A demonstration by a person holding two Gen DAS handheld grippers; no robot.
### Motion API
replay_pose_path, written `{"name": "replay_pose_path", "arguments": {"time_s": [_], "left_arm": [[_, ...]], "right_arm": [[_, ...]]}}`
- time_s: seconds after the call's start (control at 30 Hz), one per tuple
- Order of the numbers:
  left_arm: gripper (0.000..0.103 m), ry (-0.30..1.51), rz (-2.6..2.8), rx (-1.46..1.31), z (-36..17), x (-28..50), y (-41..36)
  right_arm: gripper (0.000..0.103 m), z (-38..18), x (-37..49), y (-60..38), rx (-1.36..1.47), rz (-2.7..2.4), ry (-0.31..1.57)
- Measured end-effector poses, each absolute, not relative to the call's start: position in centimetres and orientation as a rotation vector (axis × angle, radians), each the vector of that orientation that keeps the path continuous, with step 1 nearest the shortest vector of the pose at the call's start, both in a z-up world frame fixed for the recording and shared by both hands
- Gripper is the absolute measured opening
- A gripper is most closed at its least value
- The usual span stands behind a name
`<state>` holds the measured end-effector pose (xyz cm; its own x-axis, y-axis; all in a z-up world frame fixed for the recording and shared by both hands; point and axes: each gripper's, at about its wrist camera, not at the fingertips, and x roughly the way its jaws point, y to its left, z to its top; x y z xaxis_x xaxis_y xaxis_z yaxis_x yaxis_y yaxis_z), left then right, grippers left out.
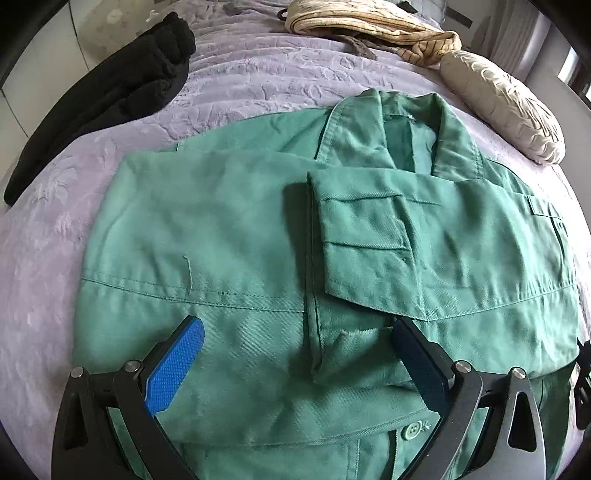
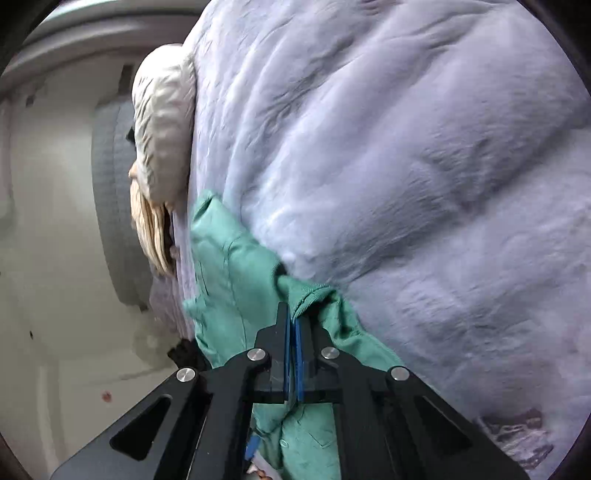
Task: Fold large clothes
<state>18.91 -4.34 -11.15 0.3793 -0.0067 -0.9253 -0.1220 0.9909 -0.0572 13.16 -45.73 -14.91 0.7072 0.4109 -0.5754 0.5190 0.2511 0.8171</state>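
Observation:
A green work jacket lies flat on the lilac bedspread, collar at the far side, one sleeve folded across its chest. My left gripper is open just above the jacket's lower front, its blue pads wide apart, a button between the fingers. In the right wrist view my right gripper is shut on a fold of the green jacket at its edge, with the bedspread filling the view behind.
A black garment lies at the far left of the bed. A striped beige garment and a cream cushion lie at the far right; the cushion also shows in the right wrist view. A grey headboard stands behind.

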Motion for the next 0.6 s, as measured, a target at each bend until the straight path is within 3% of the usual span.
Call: {"name": "replay_pose_path", "arguments": {"time_s": [0.33, 0.43, 0.6], "left_arm": [[0.102, 1.176, 0.064, -0.052, -11.4, 19.0, -4.5], [0.102, 1.152, 0.061, -0.056, -10.1, 18.6, -3.5], [0.102, 1.099, 0.051, -0.068, -8.1, 19.1, -2.6]], "right_arm": [[0.002, -14.0, 12.7, -45.7, 1.095, -0.164, 0.984], [0.010, -12.2, 12.3, -45.3, 0.998, -0.180, 1.010], [0.010, -6.8, 13.1, -43.8, 0.741, -0.121, 0.927]]}}
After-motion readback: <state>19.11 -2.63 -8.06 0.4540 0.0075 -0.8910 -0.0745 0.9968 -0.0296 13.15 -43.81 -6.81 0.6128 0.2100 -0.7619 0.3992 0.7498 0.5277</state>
